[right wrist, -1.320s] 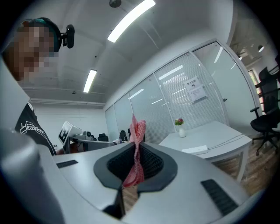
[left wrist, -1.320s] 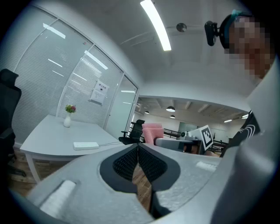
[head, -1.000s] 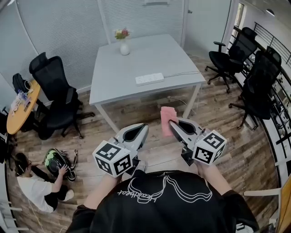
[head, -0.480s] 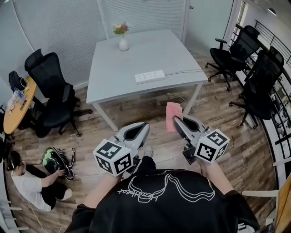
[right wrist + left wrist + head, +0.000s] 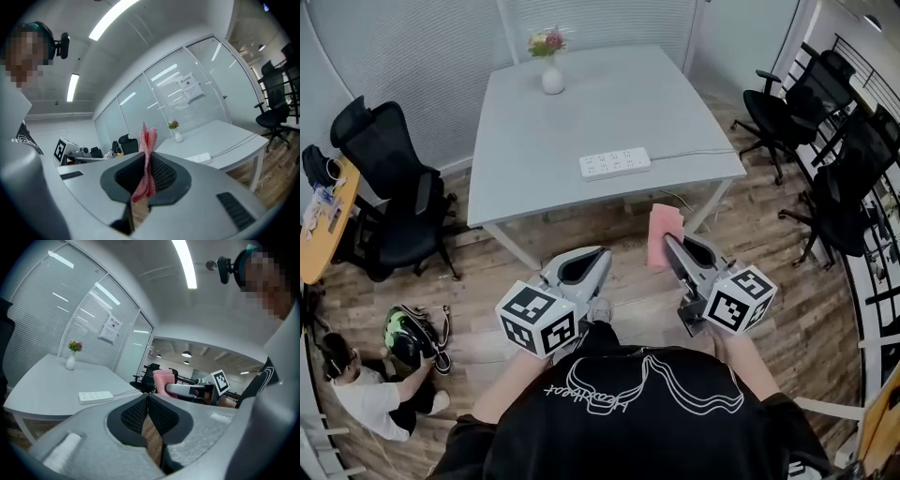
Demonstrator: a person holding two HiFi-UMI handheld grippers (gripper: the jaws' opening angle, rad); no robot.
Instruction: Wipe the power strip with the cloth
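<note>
office | glass partitions with blinds (image 5: 412, 56) | swivel chairs (image 5: 389, 187) | grey table (image 5: 581, 122)

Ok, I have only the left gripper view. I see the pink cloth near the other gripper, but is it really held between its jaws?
Observer: Yes. The right gripper view shows the right gripper with its jaws shut on the cloth, which sticks up above them.
Operator: Are the grippers over the table?
Observer: No. In the head view both are over the wood floor, short of the table edge near which the power strip lies.
Operator: Is somebody on the floor?
Observer: Yes, a person crouches at our left beside a green bag.
</note>
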